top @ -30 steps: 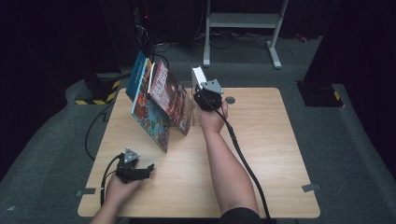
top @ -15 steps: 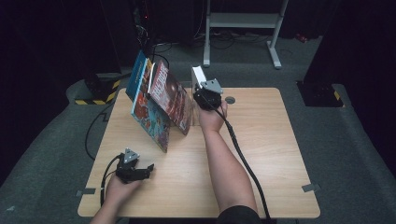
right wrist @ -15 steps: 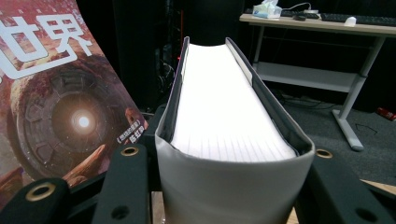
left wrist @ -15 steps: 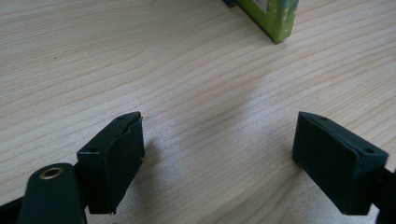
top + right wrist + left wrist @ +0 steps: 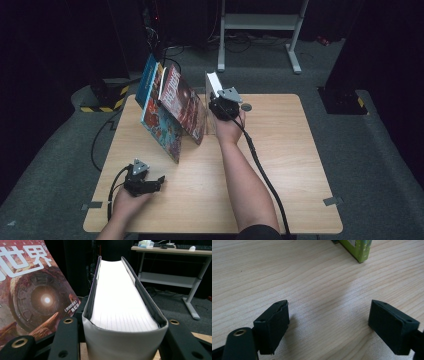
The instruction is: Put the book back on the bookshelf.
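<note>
A thick book [image 5: 212, 83] with a grey cover and white pages [image 5: 120, 295] stands upright at the back of the wooden table [image 5: 290, 150]. My right gripper [image 5: 220, 103] [image 5: 122, 340] is shut on its spine end, one jaw on each cover. Left of it several picture books lean together: a red one [image 5: 183, 102] [image 5: 32, 297], a colourful one [image 5: 161, 126] and a blue one [image 5: 148, 80]. My left gripper [image 5: 159, 180] [image 5: 329, 322] rests near the table's front left, open, with bare wood between its jaws.
A small dark round object [image 5: 246, 106] lies on the table just right of my right hand. A green book corner [image 5: 359, 248] shows ahead of my left gripper. Behind the table stand a grey metal frame [image 5: 260, 22] and floor cables [image 5: 100, 135].
</note>
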The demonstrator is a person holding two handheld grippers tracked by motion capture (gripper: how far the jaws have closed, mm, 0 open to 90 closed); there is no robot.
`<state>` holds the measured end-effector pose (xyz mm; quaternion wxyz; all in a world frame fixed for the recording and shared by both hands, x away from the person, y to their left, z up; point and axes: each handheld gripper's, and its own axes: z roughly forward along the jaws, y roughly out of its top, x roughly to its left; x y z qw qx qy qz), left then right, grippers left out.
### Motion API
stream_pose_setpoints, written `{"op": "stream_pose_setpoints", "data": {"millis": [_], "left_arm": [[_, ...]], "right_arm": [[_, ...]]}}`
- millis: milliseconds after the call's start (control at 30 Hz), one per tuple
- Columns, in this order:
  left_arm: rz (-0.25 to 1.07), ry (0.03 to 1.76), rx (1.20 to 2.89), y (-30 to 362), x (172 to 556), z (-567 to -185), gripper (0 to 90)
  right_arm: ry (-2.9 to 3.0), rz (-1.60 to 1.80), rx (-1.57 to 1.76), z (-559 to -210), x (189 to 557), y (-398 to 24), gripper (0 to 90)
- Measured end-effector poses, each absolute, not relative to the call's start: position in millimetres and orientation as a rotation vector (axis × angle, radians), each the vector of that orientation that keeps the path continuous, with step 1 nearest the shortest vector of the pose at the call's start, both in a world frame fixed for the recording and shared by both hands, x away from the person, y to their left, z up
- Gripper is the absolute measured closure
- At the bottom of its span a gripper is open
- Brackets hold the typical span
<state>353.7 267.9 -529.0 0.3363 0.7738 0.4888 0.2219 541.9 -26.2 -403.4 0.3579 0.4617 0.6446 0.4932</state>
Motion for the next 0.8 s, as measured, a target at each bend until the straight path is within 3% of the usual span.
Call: {"op": "stream_pose_setpoints", "data": {"millis": [333,567,800], "left_arm": [[0.576,1.278,2.015,268,354,-529,17.3],[0.585,1.293,2.014,268,355,-529,15.0],[0.585,1.294,2.017,268,355,-529,14.7]], "right_arm": [[1.686,1.264,1.202,-401,542,-29,46.4],[1.700,1.294,1.173,-397,540,-33,31.8],[1.725,1.305,1.143,-392,535,-34,25.6]]}}
